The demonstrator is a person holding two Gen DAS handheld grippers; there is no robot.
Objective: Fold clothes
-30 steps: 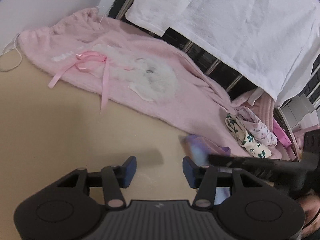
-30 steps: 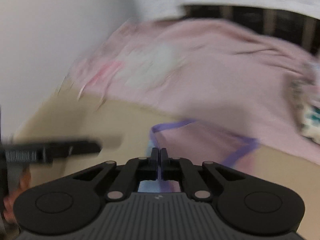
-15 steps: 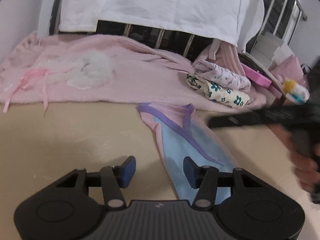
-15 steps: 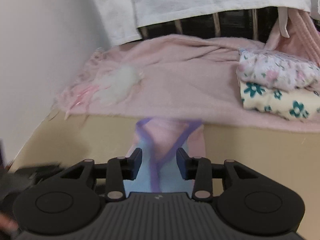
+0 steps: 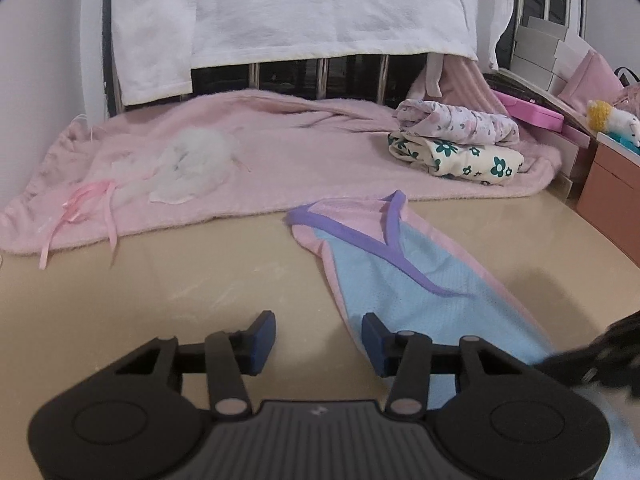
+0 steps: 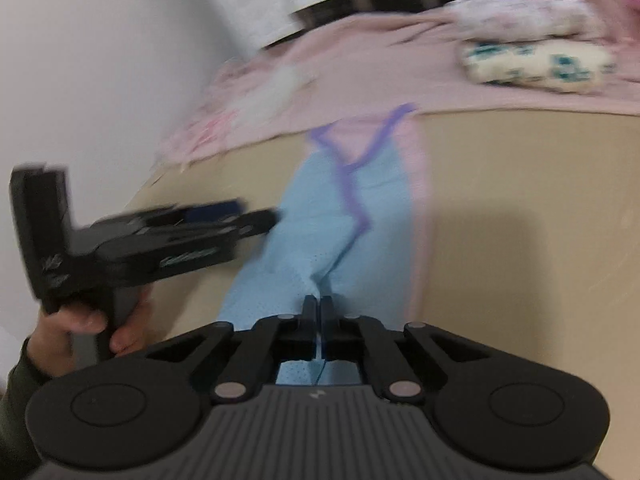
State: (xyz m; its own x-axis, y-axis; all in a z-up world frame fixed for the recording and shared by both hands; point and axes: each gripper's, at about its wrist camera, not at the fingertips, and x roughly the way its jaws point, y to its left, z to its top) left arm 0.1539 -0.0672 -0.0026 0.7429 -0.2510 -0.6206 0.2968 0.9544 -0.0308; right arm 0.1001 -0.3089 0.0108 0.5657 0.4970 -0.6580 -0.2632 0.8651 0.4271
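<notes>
The right gripper [image 6: 319, 312] has its jaws clenched on the near end of a blue-and-pink garment [image 5: 404, 276] lying on the tan desk [image 5: 160, 280]. The left gripper [image 5: 318, 338] hovers beside it, jaws spread. A pink blanket [image 5: 304, 156] and folded floral clothes [image 5: 460, 148] lie along the far edge.

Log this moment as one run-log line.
step: fold clothes | right gripper: shut on blue garment | left gripper: open, empty, at garment's left edge | garment: flat on tan surface
</notes>
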